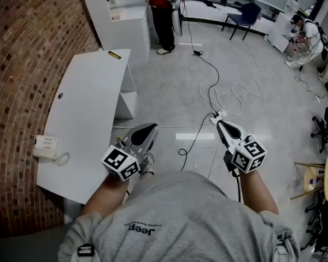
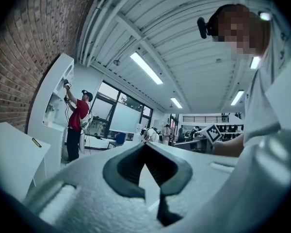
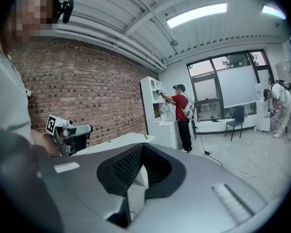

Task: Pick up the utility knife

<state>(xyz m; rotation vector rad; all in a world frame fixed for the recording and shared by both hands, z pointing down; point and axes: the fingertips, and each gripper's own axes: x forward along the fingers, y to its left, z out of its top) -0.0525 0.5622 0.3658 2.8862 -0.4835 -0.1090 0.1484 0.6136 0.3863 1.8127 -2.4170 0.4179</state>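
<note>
The utility knife point(image 1: 114, 54) is a small yellow and black bar. It lies at the far corner of the white table point(image 1: 87, 108), a long way ahead of both grippers. It also shows as a thin yellow sliver in the left gripper view point(image 2: 36, 142) and in the right gripper view point(image 3: 145, 137). My left gripper point(image 1: 147, 129) hangs over the floor just off the table's near right edge. Its jaws are shut with nothing between them point(image 2: 145, 145). My right gripper point(image 1: 216, 120) is out over the floor, shut and holding nothing point(image 3: 142, 145).
A white desk phone point(image 1: 46, 146) sits on the table's near left part. Cables and a power strip point(image 1: 218, 113) trail over the floor ahead. A person in red point(image 1: 163, 15) stands at a white shelf unit point(image 1: 112, 15) beyond the table. A brick wall point(image 1: 22, 48) runs along the left.
</note>
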